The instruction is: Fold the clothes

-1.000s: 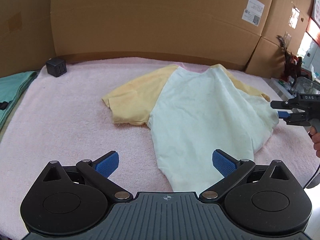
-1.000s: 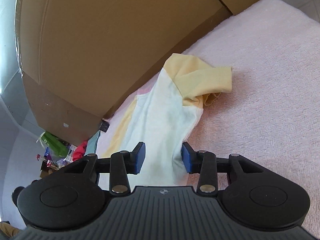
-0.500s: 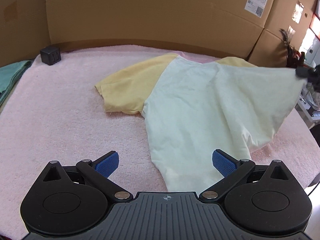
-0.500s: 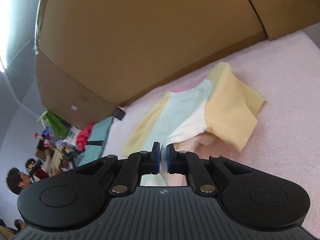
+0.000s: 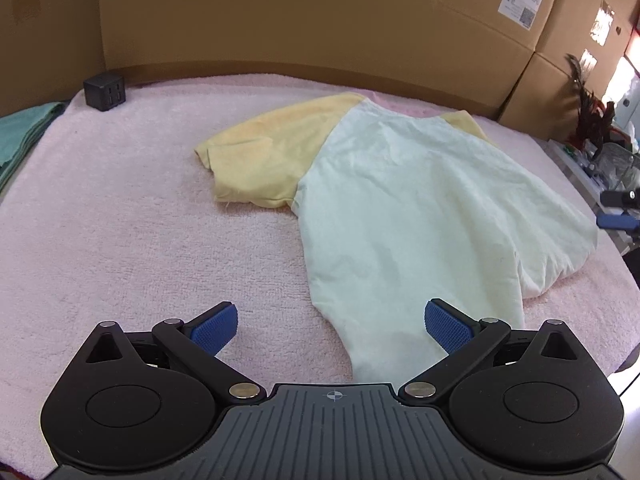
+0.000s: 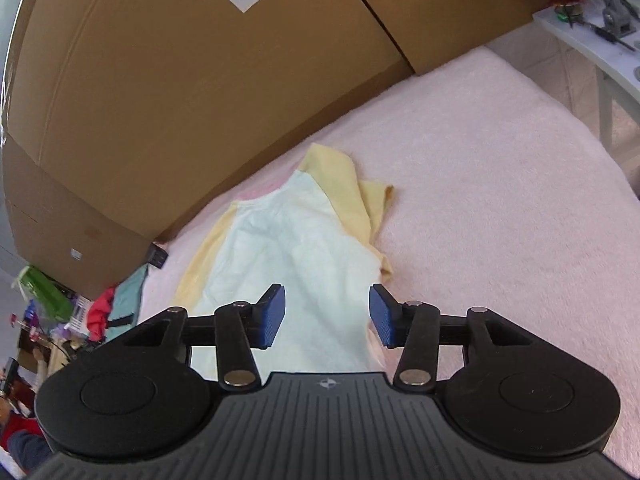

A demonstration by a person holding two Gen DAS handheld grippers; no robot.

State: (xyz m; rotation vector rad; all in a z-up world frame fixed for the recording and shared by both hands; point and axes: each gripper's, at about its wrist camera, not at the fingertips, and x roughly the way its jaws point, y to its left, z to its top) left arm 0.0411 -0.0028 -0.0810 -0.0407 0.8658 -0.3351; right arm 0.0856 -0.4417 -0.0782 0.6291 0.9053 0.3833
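Observation:
A white T-shirt with yellow sleeves [image 5: 408, 216] lies spread on the pink towel surface [image 5: 120, 232], hem toward me, its right side rumpled. It also shows in the right wrist view [image 6: 296, 256]. My left gripper [image 5: 332, 326] is open, above the hem's near corner, holding nothing. My right gripper [image 6: 327, 316] is open over the shirt's right edge, holding nothing. Its fingers [image 5: 618, 222] show at the right edge of the left wrist view, just off the cloth.
Large cardboard boxes [image 5: 320, 12] wall the back of the surface. A small black cube [image 5: 105, 94] sits at the back left corner. Folded teal cloth [image 5: 20, 136] lies at the left edge. A cluttered white shelf [image 6: 600, 20] stands at the right.
My right gripper shut on the shirt's right edge, lifted and pulled it out to the right, then opened and let it drop flat. The left gripper stayed open and shifted little.

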